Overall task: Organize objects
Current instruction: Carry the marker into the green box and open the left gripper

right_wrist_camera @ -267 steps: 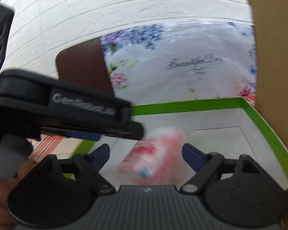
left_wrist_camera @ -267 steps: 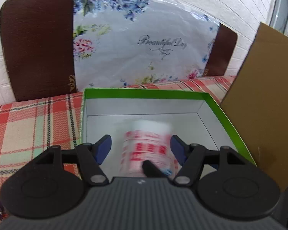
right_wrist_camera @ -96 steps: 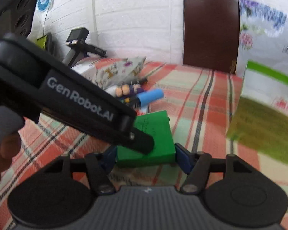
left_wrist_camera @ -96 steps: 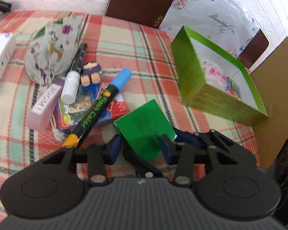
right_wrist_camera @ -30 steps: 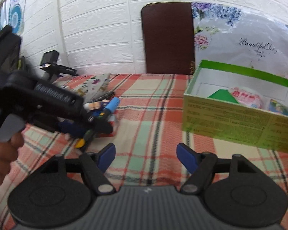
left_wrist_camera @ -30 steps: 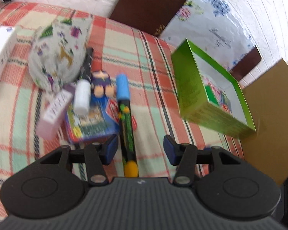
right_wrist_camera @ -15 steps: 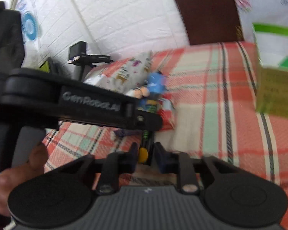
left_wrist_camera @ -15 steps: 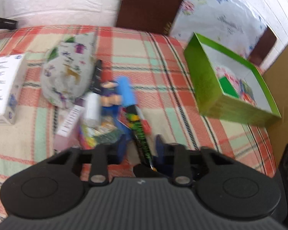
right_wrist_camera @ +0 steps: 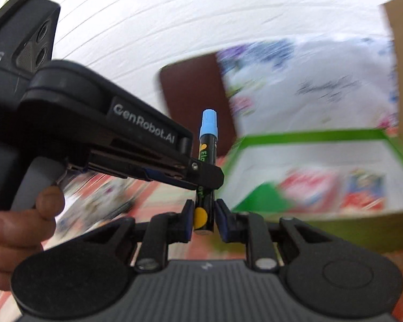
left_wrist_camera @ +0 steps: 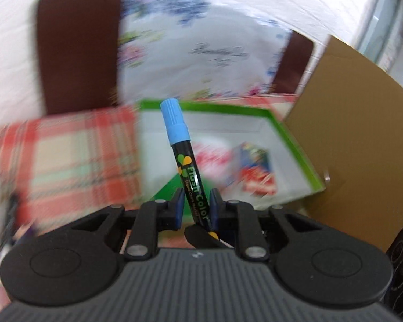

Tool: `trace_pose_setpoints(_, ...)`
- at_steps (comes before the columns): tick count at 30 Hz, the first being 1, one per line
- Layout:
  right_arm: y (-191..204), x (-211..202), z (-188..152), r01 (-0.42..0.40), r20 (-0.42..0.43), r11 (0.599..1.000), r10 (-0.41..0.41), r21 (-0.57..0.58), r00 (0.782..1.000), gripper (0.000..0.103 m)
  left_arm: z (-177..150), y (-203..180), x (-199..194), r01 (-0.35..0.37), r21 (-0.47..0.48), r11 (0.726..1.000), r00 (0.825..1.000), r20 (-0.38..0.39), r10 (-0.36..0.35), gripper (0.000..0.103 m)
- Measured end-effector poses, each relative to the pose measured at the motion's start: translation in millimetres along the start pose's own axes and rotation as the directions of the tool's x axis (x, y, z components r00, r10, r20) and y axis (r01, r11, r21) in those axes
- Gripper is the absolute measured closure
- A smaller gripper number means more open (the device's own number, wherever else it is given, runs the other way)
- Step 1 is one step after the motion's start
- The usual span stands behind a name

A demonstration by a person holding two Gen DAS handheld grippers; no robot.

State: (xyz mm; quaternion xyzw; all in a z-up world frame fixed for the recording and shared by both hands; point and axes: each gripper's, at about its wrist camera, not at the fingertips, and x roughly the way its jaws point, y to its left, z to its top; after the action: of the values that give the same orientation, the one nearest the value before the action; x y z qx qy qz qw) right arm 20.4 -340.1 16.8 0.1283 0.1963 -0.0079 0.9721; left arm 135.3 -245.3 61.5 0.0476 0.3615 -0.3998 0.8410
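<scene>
Both grippers pinch the same marker [left_wrist_camera: 186, 158]: round black barrel with printed lettering, ribbed light-blue cap on top, yellow butt end. Left gripper [left_wrist_camera: 195, 208] has its blue pads pressed flat on the lower barrel, over the lettering. In the left view the marker stands nearly upright, cap leaning slightly left, up off the cloth, in front of the box [left_wrist_camera: 307, 161]. Right gripper [right_wrist_camera: 203, 216] clamps the very bottom of the barrel, at the yellow dot; from the right view the left gripper [right_wrist_camera: 201, 173] comes in from the left and grips the marker [right_wrist_camera: 207, 145] just above the right pads. A hand [right_wrist_camera: 16, 225] wraps the left tool's grey grip, finger on the trigger. The box is a shallow rectangular tray, glossy green rim and outer walls, plain white inside. In it: a flat green piece [left_wrist_camera: 172, 187] at the near left, a red-and-white thing [left_wrist_camera: 215, 158] in the middle, too blurred to name, and a blue-red printed card or packet [left_wrist_camera: 255, 171] to the right. It sits on a woven plaid cloth [left_wrist_camera: 67, 158], red, cream and pale green. Flat brown cardboard [left_wrist_camera: 362, 145] stands just right of the box, matte. Behind the box: a dark brown chair back [left_wrist_camera: 78, 51] with rounded corners, partly draped in shiny floral plastic [left_wrist_camera: 196, 53] with script lettering, then a white embossed brick wall [right_wrist_camera: 147, 21]. Background smeared by motion blur; marker and gripper bodies sharp.
</scene>
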Motion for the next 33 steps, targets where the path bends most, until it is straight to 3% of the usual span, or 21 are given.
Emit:
trace_pose_setpoints(6, -71.4, 10.9, 11.3, 0.142, 0.031, 0.987, -0.145, 0.075, 0.989, 0.085, 26.9, -54.5, 70.1, 0.048, 0.087, 0.995, 0.999, -0.029, -0.046, 0.082)
trace_pose_setpoints(10, -103.2, 23.9, 8.9, 0.203, 0.023, 0.974, -0.206, 0.099, 0.978, 0.085, 32.7, -69.0, 103.0, 0.056, 0.107, 0.993, 0.997, -0.051, -0.051, 0.082)
trace_pose_setpoints(13, -112.0, 40.7, 8.4, 0.246, 0.006, 0.967, -0.247, 0.07, 0.969, 0.083, 34.4, -73.5, 120.6, 0.024, 0.127, 0.992, 0.998, -0.062, -0.016, 0.08)
trace_pose_setpoints(15, -113.1, 43.4, 7.6, 0.276, 0.017, 0.959, -0.278, 0.064, 0.96, 0.073, 35.8, -73.8, 126.2, -0.034, 0.133, 0.99, 0.997, -0.068, 0.043, 0.08)
trace_pose_setpoints(21, -105.4, 10.9, -0.4, 0.258, 0.072, 0.962, -0.265, 0.087, 0.962, 0.069, 32.1, -65.3, 85.8, -0.133, 0.129, 0.983, 0.99, -0.026, 0.137, 0.077)
trace_pose_setpoints(23, -98.6, -4.1, -5.1, 0.242, 0.083, 0.965, -0.251, 0.104, 0.964, 0.069, 25.7, -63.0, 66.0, -0.179, 0.133, 0.975, 0.984, 0.002, 0.181, 0.07)
trace_pose_setpoints(26, -84.2, -24.0, -13.7, 0.216, 0.084, 0.972, -0.224, 0.092, 0.971, 0.069, 11.8, -54.6, 37.2, -0.268, 0.133, 0.954, 0.963, 0.016, 0.268, 0.065)
trace_pose_setpoints(33, -43.4, -54.6, -28.3, 0.166, 0.055, 0.985, -0.169, 0.05, 0.984, 0.068, -31.9, -17.7, -20.1, -0.386, 0.039, 0.922, 0.922, -0.024, 0.387, 0.065)
